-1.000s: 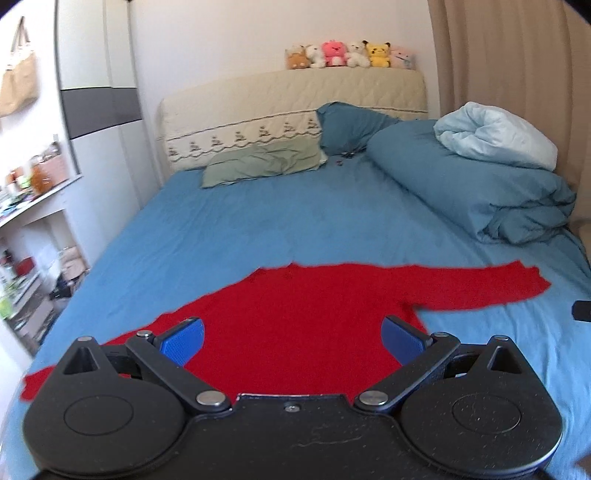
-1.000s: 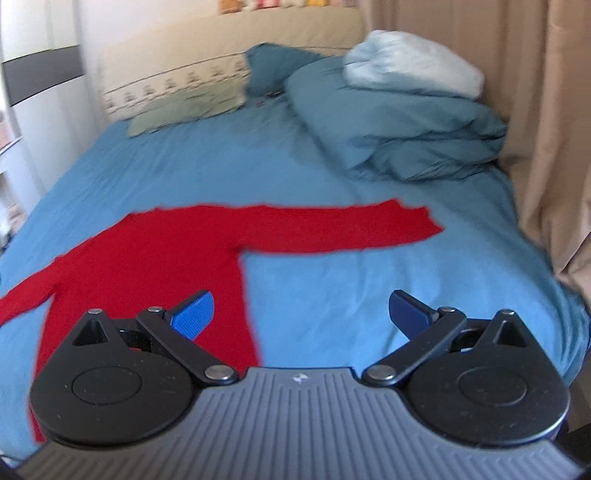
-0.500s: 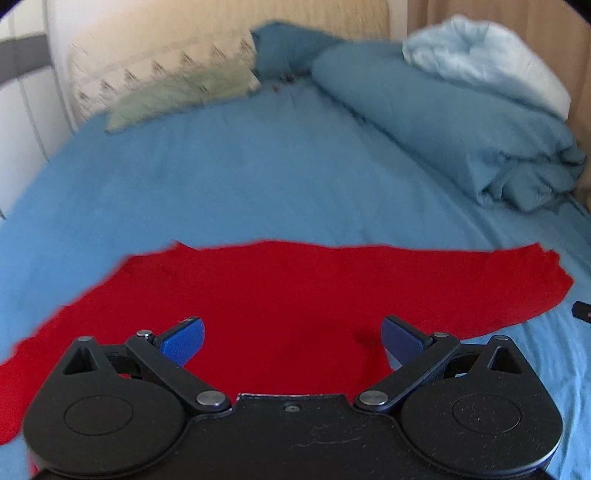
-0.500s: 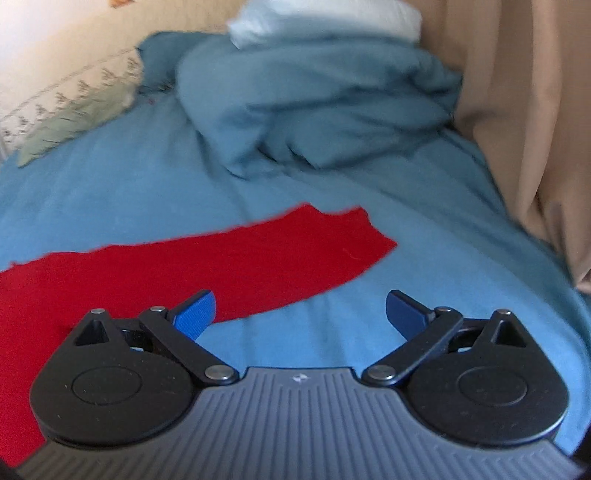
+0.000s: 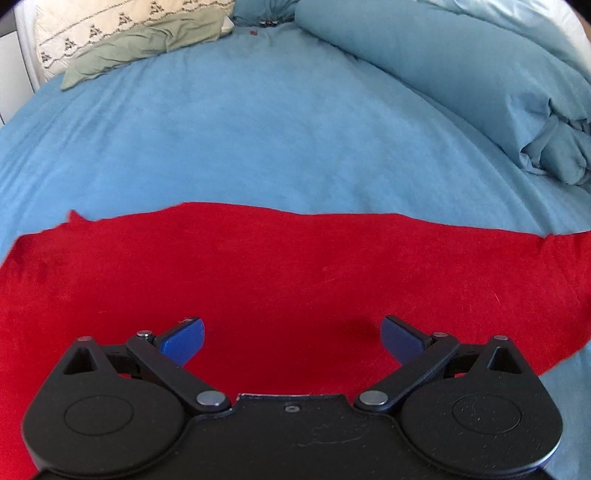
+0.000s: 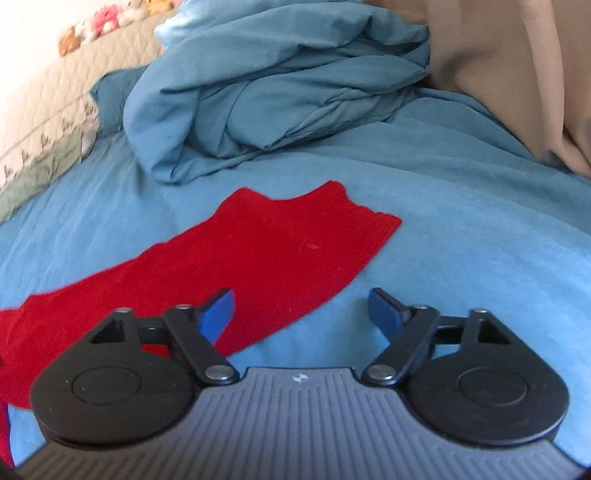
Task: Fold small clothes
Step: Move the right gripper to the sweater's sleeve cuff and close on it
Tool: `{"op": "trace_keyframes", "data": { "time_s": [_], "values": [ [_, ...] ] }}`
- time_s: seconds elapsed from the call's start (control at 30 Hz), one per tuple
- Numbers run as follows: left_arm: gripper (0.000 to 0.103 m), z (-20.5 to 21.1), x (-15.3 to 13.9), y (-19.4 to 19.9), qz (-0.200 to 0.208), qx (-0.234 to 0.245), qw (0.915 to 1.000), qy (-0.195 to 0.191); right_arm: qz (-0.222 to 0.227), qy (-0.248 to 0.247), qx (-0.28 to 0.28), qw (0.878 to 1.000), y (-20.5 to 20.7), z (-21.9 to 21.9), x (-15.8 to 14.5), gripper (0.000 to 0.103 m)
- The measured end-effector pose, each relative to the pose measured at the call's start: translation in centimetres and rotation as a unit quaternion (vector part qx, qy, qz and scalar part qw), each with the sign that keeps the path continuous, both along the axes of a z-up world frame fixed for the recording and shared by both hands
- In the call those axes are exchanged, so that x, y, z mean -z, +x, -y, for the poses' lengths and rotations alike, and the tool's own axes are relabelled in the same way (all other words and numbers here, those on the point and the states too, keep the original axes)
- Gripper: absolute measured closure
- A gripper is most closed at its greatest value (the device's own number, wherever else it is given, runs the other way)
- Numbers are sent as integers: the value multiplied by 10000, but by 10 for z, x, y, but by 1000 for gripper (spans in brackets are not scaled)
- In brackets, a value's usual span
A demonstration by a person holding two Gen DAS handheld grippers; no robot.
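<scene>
A red long-sleeved top [image 5: 295, 273] lies flat on the blue bed sheet [image 5: 258, 140]. In the left wrist view my left gripper [image 5: 291, 336] is open and empty, low over the top's body near its upper edge. In the right wrist view the top's right sleeve [image 6: 280, 251] runs from lower left to its cuff at centre. My right gripper [image 6: 301, 308] is open and empty, low over the near edge of that sleeve, left finger over red cloth, right finger over the sheet.
A bunched blue duvet [image 6: 273, 85] lies beyond the sleeve cuff, also at the right of the left wrist view [image 5: 461, 74]. A green pillow [image 5: 147, 48] and a quilted headboard [image 5: 110, 22] are at the far end. A beige curtain [image 6: 517, 74] hangs at the right.
Both grippers have moved forward and down toward the red top; it now fills much more of each view. The right gripper has swung right onto the sleeve end. Both stay open.
</scene>
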State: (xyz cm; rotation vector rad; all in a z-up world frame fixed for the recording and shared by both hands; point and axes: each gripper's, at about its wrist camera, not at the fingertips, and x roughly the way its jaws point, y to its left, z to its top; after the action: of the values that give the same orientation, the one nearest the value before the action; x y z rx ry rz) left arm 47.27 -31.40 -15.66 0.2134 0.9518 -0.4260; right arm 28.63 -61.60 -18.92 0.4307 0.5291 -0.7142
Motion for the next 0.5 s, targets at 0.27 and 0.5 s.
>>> {"op": "trace_keyframes", "data": {
  "time_s": [0.27, 0.5],
  "values": [
    [0, 48, 9, -10, 91, 411, 9990, 181, 264, 120, 231, 9993, 3, 15, 2, 58],
    [0, 56, 19, 7, -223, 442, 9982, 347, 255, 93, 143, 9995, 7, 15, -14, 79]
  ]
}}
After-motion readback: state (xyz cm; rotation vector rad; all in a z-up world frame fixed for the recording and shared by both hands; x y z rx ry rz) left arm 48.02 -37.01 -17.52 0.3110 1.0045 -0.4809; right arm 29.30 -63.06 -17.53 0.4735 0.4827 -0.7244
